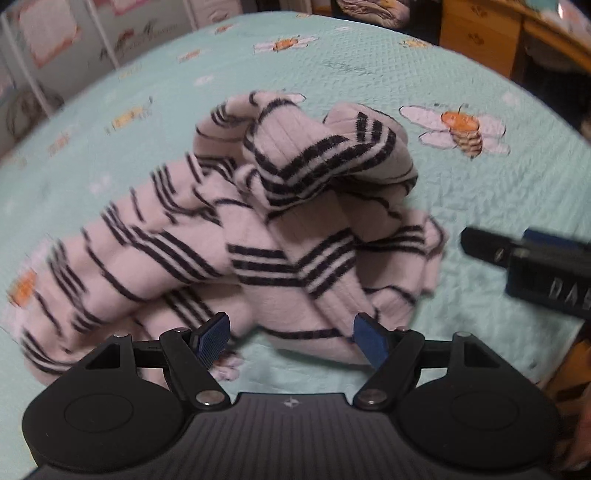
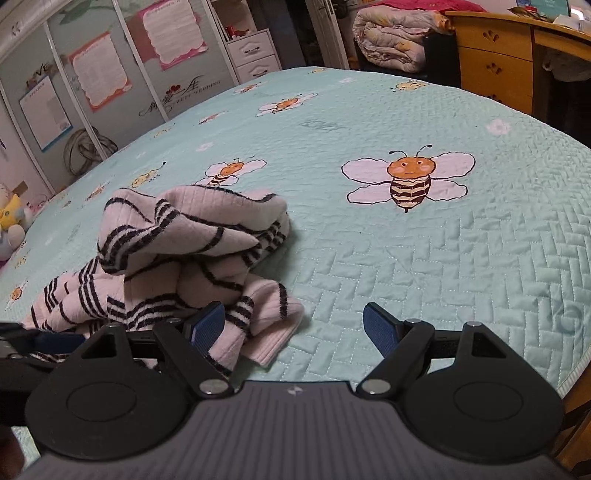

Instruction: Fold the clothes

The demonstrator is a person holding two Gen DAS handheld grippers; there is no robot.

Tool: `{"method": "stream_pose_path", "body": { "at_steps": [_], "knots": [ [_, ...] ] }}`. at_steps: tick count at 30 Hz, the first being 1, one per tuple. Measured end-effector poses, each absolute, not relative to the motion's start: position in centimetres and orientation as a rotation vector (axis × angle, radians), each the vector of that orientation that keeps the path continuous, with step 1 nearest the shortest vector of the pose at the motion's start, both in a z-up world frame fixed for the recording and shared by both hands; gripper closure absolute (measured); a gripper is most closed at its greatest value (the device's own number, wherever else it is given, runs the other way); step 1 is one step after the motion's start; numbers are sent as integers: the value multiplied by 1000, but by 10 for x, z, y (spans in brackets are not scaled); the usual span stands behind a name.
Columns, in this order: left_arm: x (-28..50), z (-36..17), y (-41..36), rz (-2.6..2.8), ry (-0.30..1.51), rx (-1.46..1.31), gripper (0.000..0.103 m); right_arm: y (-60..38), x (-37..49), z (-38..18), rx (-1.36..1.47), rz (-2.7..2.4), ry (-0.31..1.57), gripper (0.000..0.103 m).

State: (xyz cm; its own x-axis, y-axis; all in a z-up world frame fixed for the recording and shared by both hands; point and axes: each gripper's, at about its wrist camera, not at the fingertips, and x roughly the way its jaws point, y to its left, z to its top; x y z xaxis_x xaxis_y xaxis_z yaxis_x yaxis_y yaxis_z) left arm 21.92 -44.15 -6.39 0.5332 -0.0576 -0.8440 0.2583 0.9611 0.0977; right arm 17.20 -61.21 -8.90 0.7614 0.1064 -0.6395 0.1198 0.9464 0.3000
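While the striped knit sweater lies crumpled near the bedspread's near-left edge, both the left gripper and right gripper gape wide, empty. Soft, light, floppy; a ribbed cuff, probably, offers a grip.

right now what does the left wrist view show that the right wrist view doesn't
Only the left wrist view shows the right gripper from outside, beside the striped sweater, and its own open left gripper.

Only the right wrist view shows the wardrobe posters, white drawers, folded quilt, and stuffed toy.

Both show the crumpled sweater, the bee bedspread, and the wooden drawers.
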Motion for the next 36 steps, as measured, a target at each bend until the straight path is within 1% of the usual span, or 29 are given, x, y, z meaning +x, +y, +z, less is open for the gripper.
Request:
{"method": "stream_pose_path", "body": {
  "at_steps": [3, 7, 10, 12, 14, 15, 16, 17, 19, 20, 22, 28, 33, 36],
  "knots": [
    [216, -55, -436, -225, 997, 102, 26, -610, 170, -89, 339, -20, 698, 21],
    [201, -37, -431, -246, 913, 13, 25, -614, 169, -88, 363, -37, 676, 21],
    [208, -44, -447, -253, 922, 80, 24, -615, 168, -87, 376, -44, 657, 21],
    [220, -59, -453, -226, 968, 143, 24, -615, 167, -88, 379, -42, 654, 21],
    [232, -78, -457, -175, 1014, 174, 27, -616, 167, -88, 382, -39, 660, 21],
    [237, -86, -457, -156, 1033, 172, 33, -617, 167, -88, 381, -41, 662, 21],
    [239, -91, -455, -151, 1044, 157, 46, -618, 167, -88, 380, -46, 661, 21],
    [240, -95, -454, -147, 1051, 144, 53, -620, 167, -89, 378, -53, 659, 21],
    [237, -91, -448, -155, 1022, 135, 77, -623, 167, -90, 372, -70, 657, 21],
    [235, -89, -446, -158, 1008, 130, 82, -625, 167, -91, 372, -78, 658, 21],
    [231, -81, -438, -154, 973, 108, 86, -627, 167, -93, 374, -87, 663, 21],
    [213, -25, -399, -91, 807, 11, 87, -618, 169, -92, 351, -43, 671, 21],
    [186, 31, -336, 57, 655, -80, 88, -610, 170, -91, 331, -6, 678, 21],
    [171, 54, -290, 158, 585, -136, 93, -605, 171, -91, 319, 16, 682, 21]
  ]
}}
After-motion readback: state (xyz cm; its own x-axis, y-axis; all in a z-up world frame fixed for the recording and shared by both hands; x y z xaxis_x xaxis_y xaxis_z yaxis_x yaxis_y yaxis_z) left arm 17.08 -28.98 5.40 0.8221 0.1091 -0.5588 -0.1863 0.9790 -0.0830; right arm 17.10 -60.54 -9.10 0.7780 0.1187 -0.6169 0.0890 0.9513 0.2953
